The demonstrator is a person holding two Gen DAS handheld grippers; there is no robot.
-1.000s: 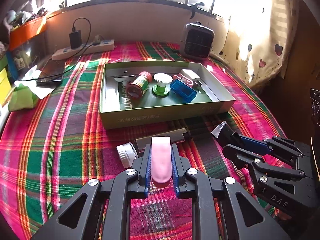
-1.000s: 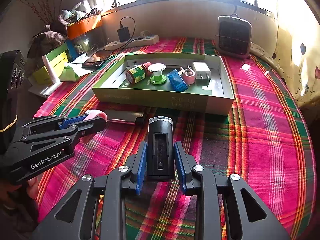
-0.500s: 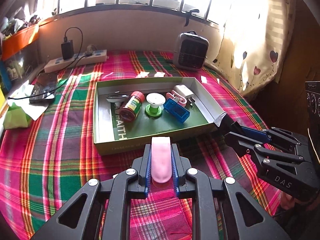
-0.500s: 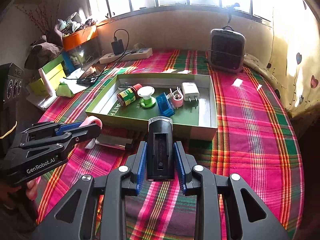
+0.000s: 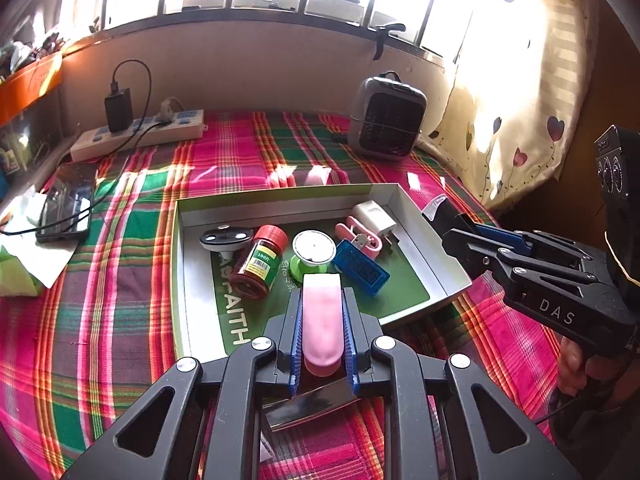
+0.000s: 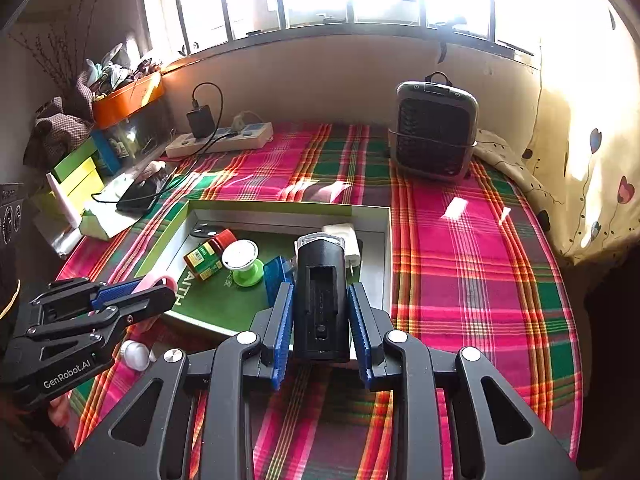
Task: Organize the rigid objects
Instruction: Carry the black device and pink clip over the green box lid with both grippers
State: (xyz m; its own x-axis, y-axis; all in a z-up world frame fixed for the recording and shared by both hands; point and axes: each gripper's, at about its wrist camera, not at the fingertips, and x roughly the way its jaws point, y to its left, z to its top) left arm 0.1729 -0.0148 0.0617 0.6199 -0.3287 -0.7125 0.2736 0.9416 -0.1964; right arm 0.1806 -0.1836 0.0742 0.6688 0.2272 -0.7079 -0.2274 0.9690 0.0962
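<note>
Here the left gripper (image 5: 322,328) clamped a pink case (image 5: 321,320) over the tray (image 5: 424,236); beside it, the right gripper (image 6: 321,316) clamped a black device (image 6: 320,300).

Your left wrist camera looked forward along its fingers from close above the near edge of the green tray (image 5: 404,194), facing the window, with the heater (image 5: 386,118) far right. Your right wrist camera sat just right of it, similarly close, facing the same way. Both views shared the tray (image 6: 390,248), heater (image 6: 436,132) and power strip (image 6: 220,140), and each caught the other gripper.
</note>
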